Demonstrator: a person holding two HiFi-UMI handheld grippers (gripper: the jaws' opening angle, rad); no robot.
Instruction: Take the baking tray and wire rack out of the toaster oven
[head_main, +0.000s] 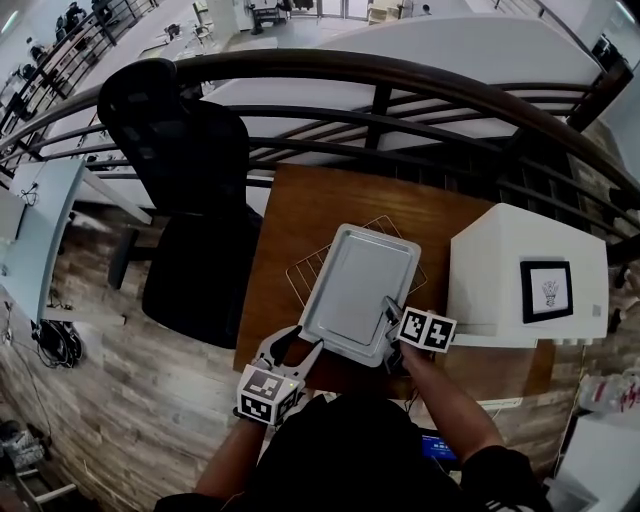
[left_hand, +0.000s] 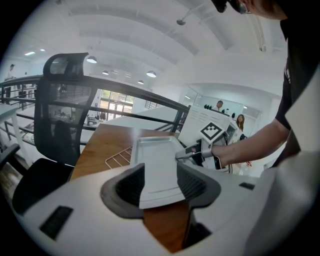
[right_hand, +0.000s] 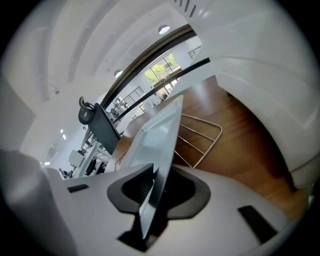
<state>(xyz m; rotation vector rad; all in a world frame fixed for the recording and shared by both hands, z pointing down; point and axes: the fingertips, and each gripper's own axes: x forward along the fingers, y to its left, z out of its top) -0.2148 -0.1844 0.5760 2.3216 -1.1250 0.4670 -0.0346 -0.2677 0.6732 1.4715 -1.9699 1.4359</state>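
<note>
Head view, tray (head_main: 355, 290) on wire rack (head_main: 303, 268) beside toaster oven (head_main: 500, 265), left fingers (left_hand: 127, 187) spread, right fingers (right_hand: 135, 187) loosely straddling rim

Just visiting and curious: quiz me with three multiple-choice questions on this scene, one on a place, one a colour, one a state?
1. The wire rack lies: A on a shelf; B under the baking tray; C in a sink.
2. The toaster oven is: A black; B red; C white.
3. The left gripper has its jaws: A apart; B shut tight; C out of sight.
Answers: B, its wires peek out beside the tray; C, its casing is white; A, a wide gap shows between them.
</note>
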